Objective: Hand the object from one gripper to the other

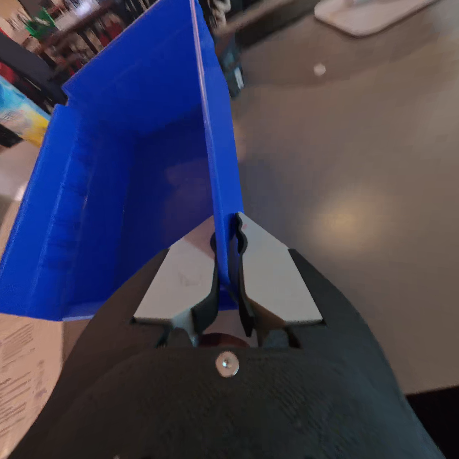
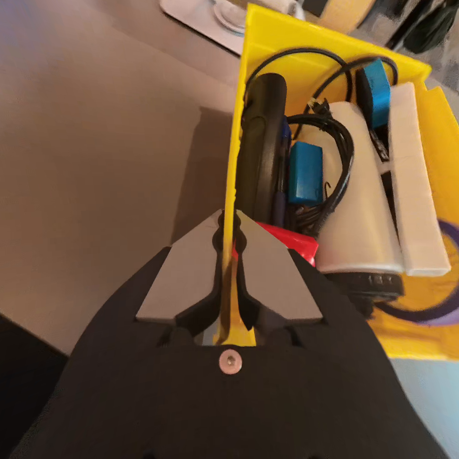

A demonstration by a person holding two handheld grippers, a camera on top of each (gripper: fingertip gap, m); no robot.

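Note:
In the left wrist view my left gripper is shut on the right side wall of a blue plastic bin. The wall stands edge-on between the two pads and the bin looks empty inside. In the right wrist view my right gripper is shut on the left side wall of a yellow plastic bin. The thin yellow wall runs up between the pads. That bin holds a black handset, blue blocks, a coil of black cable, white pieces and a red item.
Both bins sit on a brown-grey table. A pale tray lies at the far side of the table and also shows in the right wrist view. Cluttered dark shelves stand beyond the blue bin. Across from one pair of fingers to the other is roughly 55 centimetres.

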